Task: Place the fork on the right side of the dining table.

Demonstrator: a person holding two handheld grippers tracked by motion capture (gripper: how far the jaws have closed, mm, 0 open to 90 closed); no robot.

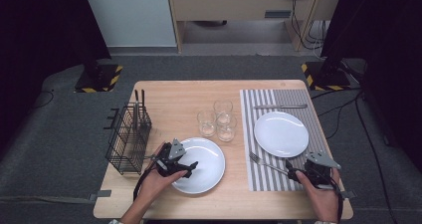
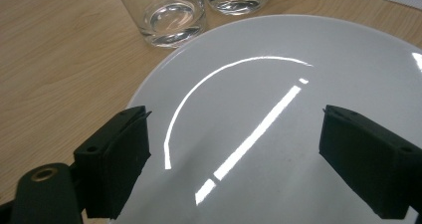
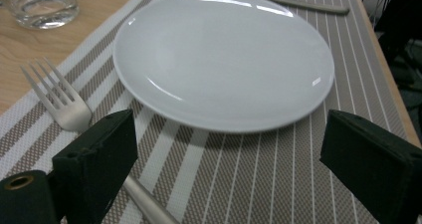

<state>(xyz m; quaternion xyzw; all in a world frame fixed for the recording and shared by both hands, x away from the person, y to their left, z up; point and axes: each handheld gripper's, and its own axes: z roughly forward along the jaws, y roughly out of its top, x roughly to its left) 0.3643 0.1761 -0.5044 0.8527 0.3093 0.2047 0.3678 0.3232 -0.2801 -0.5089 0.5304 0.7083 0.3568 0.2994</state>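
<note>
1. The left gripper (image 1: 185, 165) hovers over the near white plate (image 2: 308, 84) on bare wood, its jaws spread wide, holding nothing.
2. The right gripper (image 1: 294, 173) (jaws likewise apart and empty) sits over the striped placemat (image 3: 259, 184), straddling the fork (image 3: 64, 104) handle beside the far plate (image 3: 224, 59).

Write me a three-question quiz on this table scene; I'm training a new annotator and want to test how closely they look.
1. True or false: the left gripper is clamped on the rim of the near plate.
2. How many drinking glasses stand between the two plates?
3. Which item lies on the striped placemat closest to the right gripper: A) a spoon, B) the fork, C) a glass?

Key
1. False: its jaws stand open over the plate.
2. Three.
3. B: the fork's handle runs beside one open jaw; the far plate sits beyond.
</note>
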